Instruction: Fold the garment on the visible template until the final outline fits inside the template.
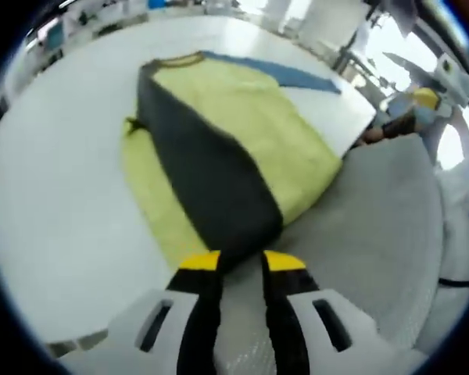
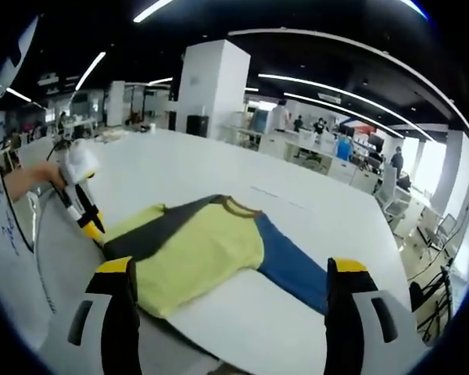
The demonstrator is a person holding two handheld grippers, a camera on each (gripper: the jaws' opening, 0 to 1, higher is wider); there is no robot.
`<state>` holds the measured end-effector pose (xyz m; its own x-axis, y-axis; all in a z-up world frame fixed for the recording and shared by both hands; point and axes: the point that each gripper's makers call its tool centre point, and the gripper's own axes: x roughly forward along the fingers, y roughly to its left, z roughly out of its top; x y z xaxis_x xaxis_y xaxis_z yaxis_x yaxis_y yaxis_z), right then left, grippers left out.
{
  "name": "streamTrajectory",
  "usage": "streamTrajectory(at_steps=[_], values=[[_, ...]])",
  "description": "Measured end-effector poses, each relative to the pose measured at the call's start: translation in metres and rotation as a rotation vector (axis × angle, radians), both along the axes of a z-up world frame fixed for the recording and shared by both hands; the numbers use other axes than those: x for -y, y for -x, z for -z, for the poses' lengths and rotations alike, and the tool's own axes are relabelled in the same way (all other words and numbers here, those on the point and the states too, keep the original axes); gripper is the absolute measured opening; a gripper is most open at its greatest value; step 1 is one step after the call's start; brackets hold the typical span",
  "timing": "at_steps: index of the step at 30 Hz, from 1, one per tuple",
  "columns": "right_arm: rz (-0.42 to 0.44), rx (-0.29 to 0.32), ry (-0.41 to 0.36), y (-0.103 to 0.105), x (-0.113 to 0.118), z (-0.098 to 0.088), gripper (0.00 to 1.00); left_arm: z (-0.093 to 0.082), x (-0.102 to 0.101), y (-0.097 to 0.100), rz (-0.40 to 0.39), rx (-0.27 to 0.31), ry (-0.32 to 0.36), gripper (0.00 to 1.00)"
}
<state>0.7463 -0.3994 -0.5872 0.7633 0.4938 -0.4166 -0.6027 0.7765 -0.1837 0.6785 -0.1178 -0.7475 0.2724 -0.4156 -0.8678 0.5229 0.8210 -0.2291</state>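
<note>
A yellow T-shirt point(image 1: 250, 117) with a dark grey panel point(image 1: 207, 168) and a blue sleeve point(image 1: 297, 76) lies flat on a white board point(image 1: 55, 187); its lower hem hangs over the board's edge onto a grey surface point(image 1: 375, 234). My left gripper point(image 1: 241, 264) stands at that hem with its yellow-tipped jaws a little apart and the dark fabric's edge right at the tips. In the right gripper view the shirt point(image 2: 195, 250) lies ahead with the left gripper point(image 2: 90, 219) at its left corner. My right gripper point(image 2: 230, 269) hovers wide open above the shirt, holding nothing.
The white board point(image 2: 180, 168) stretches far behind the shirt. A person's hand point(image 2: 27, 180) holds the left gripper. Desks, a white pillar point(image 2: 211, 86) and several people point(image 2: 280, 117) stand in the background. Office chairs point(image 2: 426, 230) are at the right.
</note>
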Motion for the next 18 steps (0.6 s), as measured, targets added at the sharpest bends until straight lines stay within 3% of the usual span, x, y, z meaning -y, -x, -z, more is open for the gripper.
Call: streamTrajectory(at_steps=[3, 7, 12, 18], values=[[0.004, -0.002, 0.029, -0.001, 0.003, 0.004, 1.00, 0.007, -0.003, 0.001, -0.005, -0.031, -0.013, 0.19], [0.008, -0.004, 0.013, -0.001, 0.003, 0.003, 1.00, 0.014, -0.001, 0.000, -0.009, -0.049, -0.006, 0.18], [0.013, -0.011, 0.019, 0.000, 0.004, 0.006, 0.99, 0.025, -0.006, 0.002, -0.005, -0.082, -0.047, 0.18], [0.021, -0.014, 0.020, 0.000, 0.006, 0.007, 0.99, 0.028, -0.003, -0.002, -0.005, -0.082, -0.038, 0.17]])
